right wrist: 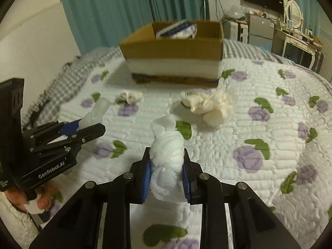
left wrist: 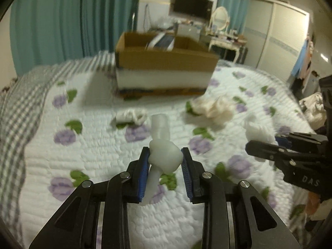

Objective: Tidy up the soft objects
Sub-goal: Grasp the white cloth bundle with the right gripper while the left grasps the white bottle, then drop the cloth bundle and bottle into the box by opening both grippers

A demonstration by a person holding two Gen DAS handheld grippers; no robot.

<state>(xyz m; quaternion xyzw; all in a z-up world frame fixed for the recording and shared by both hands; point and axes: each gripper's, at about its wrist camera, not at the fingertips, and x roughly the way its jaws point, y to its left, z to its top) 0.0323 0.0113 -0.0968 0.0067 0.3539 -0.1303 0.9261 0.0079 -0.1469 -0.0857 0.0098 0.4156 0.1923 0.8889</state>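
The left gripper pinches a knotted white cloth; the right gripper clamps a gauzy white bundle; both hang above the quilt; a loose tail could snag the cardboard box rim and spill outside.

The cardboard box is blurred; its blue-and-white contents are unidentifiable.

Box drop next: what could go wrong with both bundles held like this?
1. The left hand-held gripper pinches only the knot of its white bundle; its tail may snag on the box rim.
2. The right hand-held gripper squeezes a loose gauzy bundle that could slip out.
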